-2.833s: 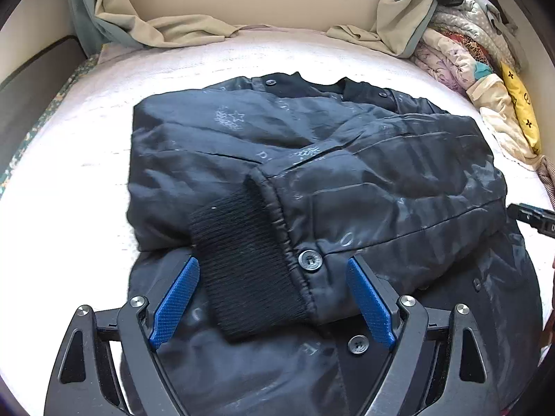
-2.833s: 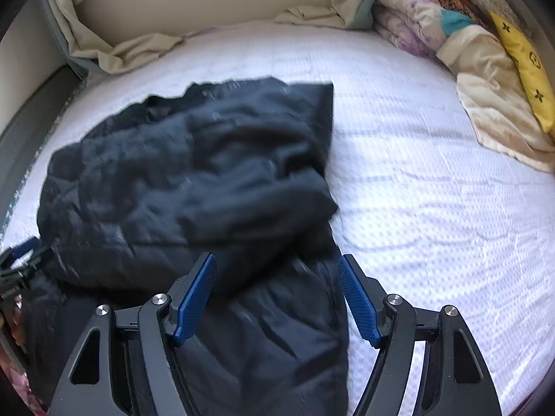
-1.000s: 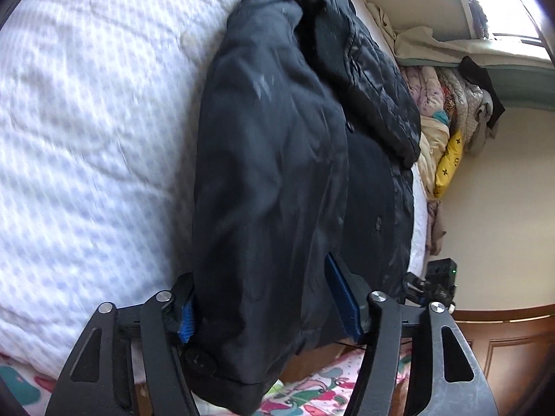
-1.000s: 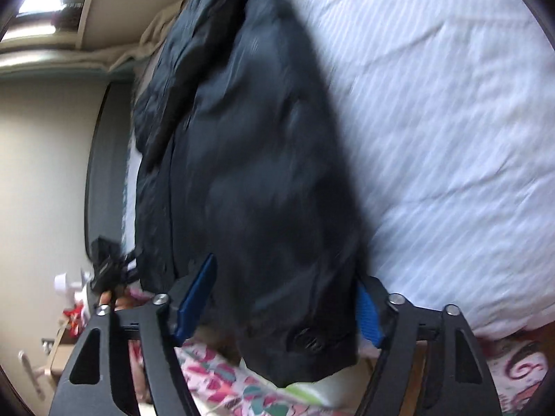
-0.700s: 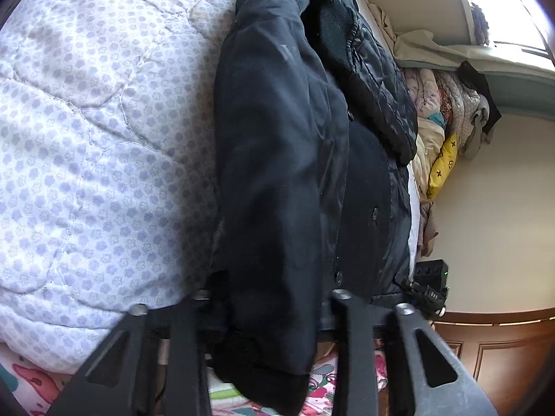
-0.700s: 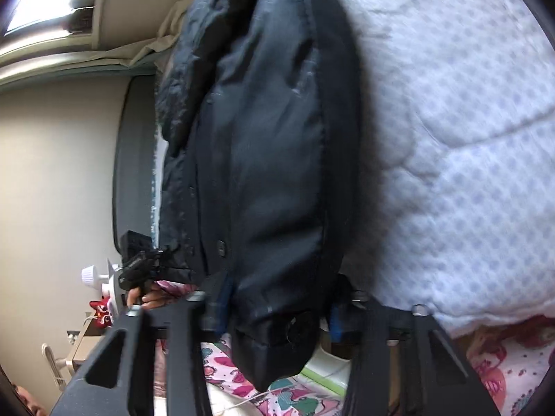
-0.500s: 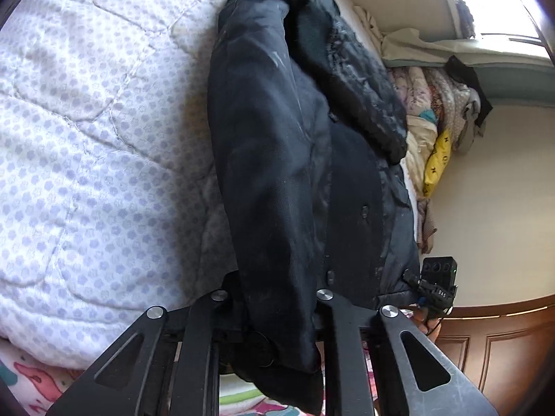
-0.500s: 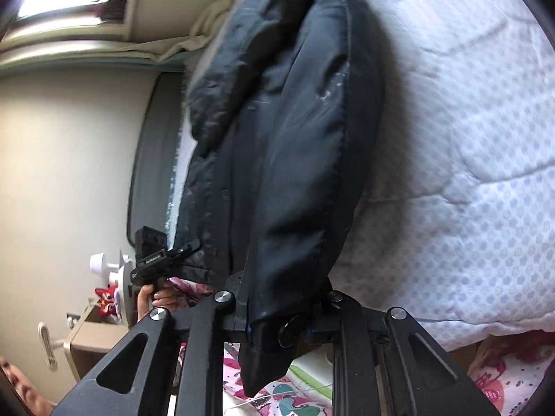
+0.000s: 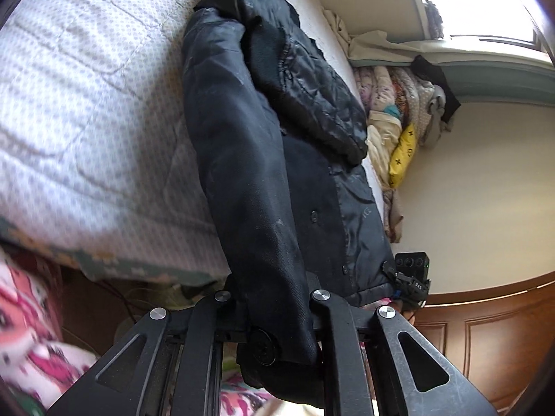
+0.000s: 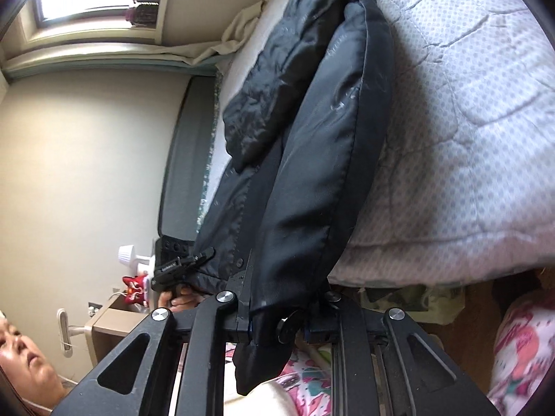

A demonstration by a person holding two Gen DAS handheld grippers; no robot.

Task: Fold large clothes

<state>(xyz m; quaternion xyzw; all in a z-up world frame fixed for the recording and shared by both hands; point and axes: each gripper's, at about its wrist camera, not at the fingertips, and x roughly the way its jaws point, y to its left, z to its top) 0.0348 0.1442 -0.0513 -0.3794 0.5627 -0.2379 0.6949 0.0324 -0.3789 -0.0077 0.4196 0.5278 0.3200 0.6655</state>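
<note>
Jacket (image 9: 242, 159), black and padded, lies on the bed (image 9: 86, 97) stretching away ahead of both tools, with its near hem hanging over the bed's edge and pinched at two corners. A second ago each tool stood with jaws wide around a hem corner; they have just been closing, and now the left gripper (image 9: 277, 332) is clamped narrow on the corner directly between its fingers, a button showing just below the pinch. The right gripper (image 10: 277, 326) is likewise shut on its own corner, with a fold of dark cloth bunched between the jaws and a button right at the grip. From the left tool's view the right one shows off to the right, at the far end of the same hem; from the right tool's view the left one sits off to the left, a hand under it. The hem now rides higher off the bed's edge than it did a moment back, so the cloth ahead of each tool hangs taut from the grip. That suggests the grasp is done and the fold itself is starting: likely the hem gets carried up and forward over the jacket's far part. Slippery shell fabric could slide out if the lift is jerky.
</note>
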